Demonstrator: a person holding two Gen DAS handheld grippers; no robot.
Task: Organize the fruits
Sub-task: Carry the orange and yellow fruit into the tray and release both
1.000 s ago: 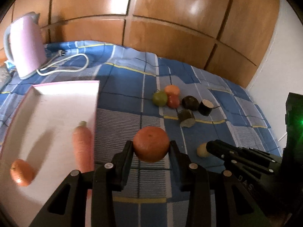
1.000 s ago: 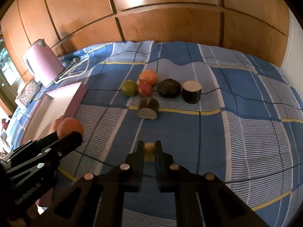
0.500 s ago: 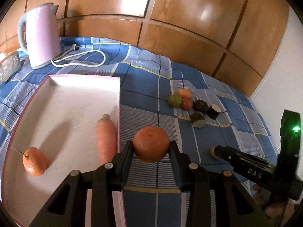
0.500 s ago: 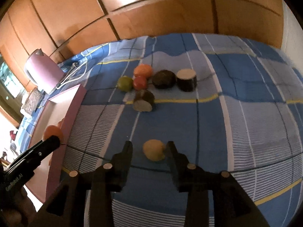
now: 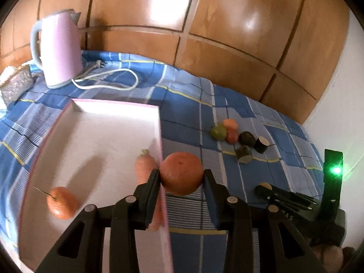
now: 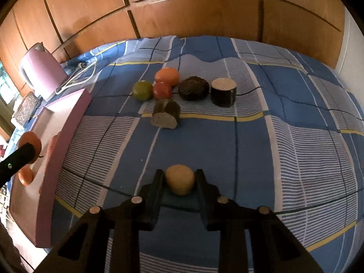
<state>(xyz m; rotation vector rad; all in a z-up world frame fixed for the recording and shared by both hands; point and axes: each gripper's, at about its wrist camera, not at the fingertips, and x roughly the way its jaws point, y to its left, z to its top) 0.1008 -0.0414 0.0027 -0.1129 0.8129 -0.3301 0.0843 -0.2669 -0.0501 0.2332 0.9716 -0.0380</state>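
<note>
My left gripper [image 5: 181, 178] is shut on a large orange [image 5: 182, 170] and holds it in the air over the right rim of the pink-edged white tray [image 5: 91, 136]. In the tray lie a carrot [image 5: 144, 166] and a small orange [image 5: 61, 202]. My right gripper [image 6: 179, 183] points down at the blue checked cloth. Its jaws are closing and the pads touch both sides of a small yellow fruit [image 6: 179, 180]. Further back sit a green fruit [image 6: 142, 90], a red one [image 6: 162, 90] and an orange one [image 6: 167, 76].
Three dark round pieces [image 6: 193, 88] with pale cut faces lie beside the fruit cluster. A pink kettle [image 5: 59, 47] with a white cord [image 5: 107, 79] stands behind the tray. Wooden panels [image 5: 227, 22] close off the back, and a white wall [image 5: 345, 104] stands at the right.
My left gripper has carried the large orange leftward to the tray's rim. My right gripper went from shut to open around the yellow fruit, then narrowed onto it.
</note>
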